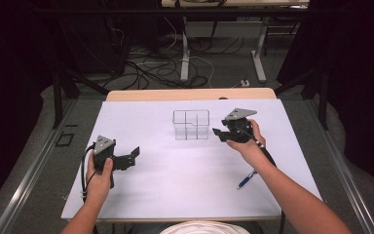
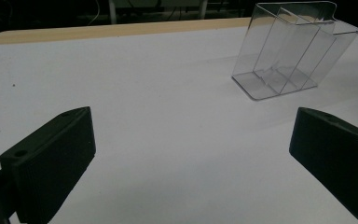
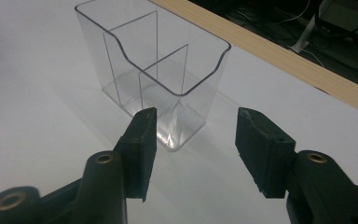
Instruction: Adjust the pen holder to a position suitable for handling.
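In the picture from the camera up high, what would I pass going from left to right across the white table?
Left gripper → clear divided container → right gripper → blue pen, lying near the table's right edge.

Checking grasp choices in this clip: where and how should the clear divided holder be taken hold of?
Probably by one thin outer wall at the rim. The clear divided holder stands upright with its top open, so a claw can come down from above, one jaw inside a compartment and one outside. The right claw, open and empty beside it, is nearest. The curved, lowered rim edge looks less secure than a straight side wall.
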A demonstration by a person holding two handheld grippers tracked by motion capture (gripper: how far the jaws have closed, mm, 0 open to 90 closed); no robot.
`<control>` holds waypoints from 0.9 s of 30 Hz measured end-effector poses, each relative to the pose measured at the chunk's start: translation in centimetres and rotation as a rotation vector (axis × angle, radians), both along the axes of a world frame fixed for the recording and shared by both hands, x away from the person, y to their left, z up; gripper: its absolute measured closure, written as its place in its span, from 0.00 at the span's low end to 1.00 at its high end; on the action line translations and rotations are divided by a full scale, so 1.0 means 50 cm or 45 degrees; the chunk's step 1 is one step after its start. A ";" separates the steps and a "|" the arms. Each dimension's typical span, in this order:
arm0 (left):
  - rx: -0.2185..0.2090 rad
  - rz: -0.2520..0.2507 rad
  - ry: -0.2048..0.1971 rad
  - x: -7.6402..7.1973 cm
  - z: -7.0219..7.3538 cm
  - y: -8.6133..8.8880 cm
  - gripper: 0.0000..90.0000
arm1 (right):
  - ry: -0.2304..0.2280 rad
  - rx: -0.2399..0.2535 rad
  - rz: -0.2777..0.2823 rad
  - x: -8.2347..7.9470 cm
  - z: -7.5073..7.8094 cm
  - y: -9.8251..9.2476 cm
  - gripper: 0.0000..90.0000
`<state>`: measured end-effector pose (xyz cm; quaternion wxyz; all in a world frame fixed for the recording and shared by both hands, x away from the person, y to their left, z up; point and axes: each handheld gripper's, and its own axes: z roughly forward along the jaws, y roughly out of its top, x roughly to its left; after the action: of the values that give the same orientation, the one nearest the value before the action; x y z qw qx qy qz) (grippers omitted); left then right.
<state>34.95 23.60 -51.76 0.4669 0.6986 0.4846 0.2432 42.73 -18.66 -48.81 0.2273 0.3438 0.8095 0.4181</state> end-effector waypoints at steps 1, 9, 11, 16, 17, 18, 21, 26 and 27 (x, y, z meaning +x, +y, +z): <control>0.000 0.000 0.000 0.000 0.000 0.000 0.00 | -0.003 -0.011 0.010 -0.003 0.000 -0.002 0.52; 0.004 0.003 0.000 -0.001 0.001 0.000 0.00 | 0.038 -0.050 0.035 -0.025 0.007 -0.016 0.43; 0.005 0.002 -0.001 -0.001 0.001 0.000 0.00 | 0.037 -0.070 0.017 -0.032 0.010 -0.020 0.37; 0.005 0.002 -0.004 -0.002 0.002 -0.001 0.00 | 0.045 -0.106 0.037 -0.044 0.014 -0.029 0.27; 0.005 0.002 -0.004 -0.002 0.002 -0.001 0.00 | 0.045 -0.106 0.037 -0.044 0.014 -0.029 0.27; 0.001 0.003 -0.001 -0.003 0.003 -0.001 0.00 | 0.052 -0.096 0.032 -0.047 0.013 -0.032 0.26; 0.003 0.003 -0.005 -0.002 0.002 0.000 0.00 | 0.069 -0.090 0.033 -0.053 0.013 -0.037 0.23; 0.008 0.006 -0.007 -0.004 0.003 0.000 0.00 | 0.067 -0.098 0.027 -0.060 0.018 -0.040 0.18; 0.009 0.006 -0.010 -0.004 0.004 0.000 0.00 | 0.061 -0.094 0.033 -0.061 0.018 -0.040 0.17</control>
<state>34.76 23.60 -51.59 0.4659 0.6979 0.4837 0.2488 39.70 -20.65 -47.89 0.2151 0.3346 0.8340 0.3824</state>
